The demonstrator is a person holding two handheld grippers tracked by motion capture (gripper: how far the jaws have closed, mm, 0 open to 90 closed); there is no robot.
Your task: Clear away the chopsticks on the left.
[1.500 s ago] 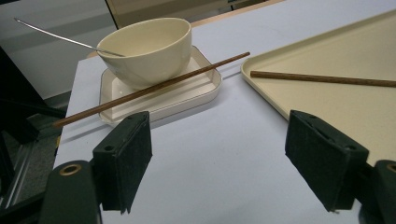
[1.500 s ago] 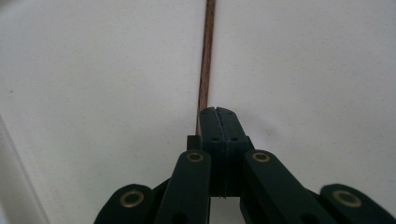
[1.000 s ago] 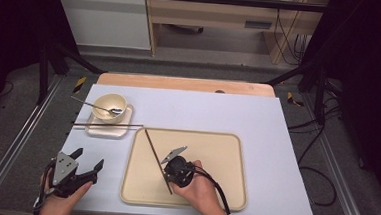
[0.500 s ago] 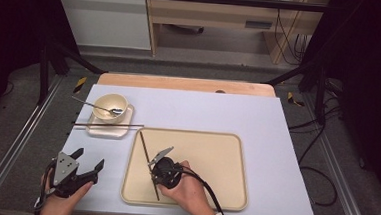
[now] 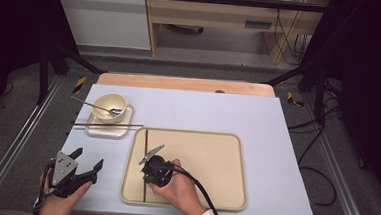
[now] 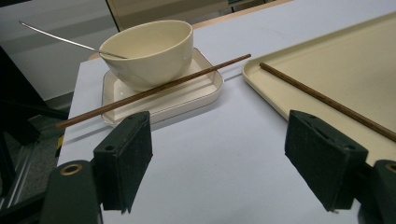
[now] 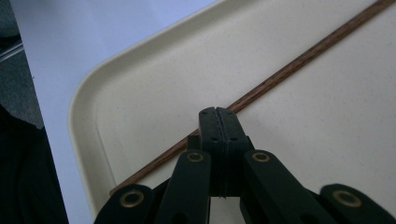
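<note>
A brown chopstick (image 5: 146, 145) lies along the left side of the beige tray (image 5: 210, 159), pointing straight away from me, its far end at the tray's far rim. My right gripper (image 5: 150, 166) is shut on the chopstick (image 7: 303, 60) near its middle, low over the tray (image 7: 140, 93). Its jaws (image 7: 218, 114) are pressed together. A second chopstick (image 5: 107, 125) rests across the small white dish (image 5: 97, 131). My left gripper (image 5: 89, 158) is open with nothing in it, over the table left of the tray. Between its pads (image 6: 219, 158) I see only bare table.
A cream bowl (image 5: 109, 106) with a metal spoon (image 5: 86, 102) in it stands on the small dish at the back left. The left gripper view shows the bowl (image 6: 149, 51), dish (image 6: 187, 100) and second chopstick (image 6: 154, 91) just ahead. Light blue table (image 5: 258, 116) surrounds the tray.
My right gripper has moved left across the tray with the chopstick, turning it from slanted to straight front-to-back. The left gripper has stayed put.
</note>
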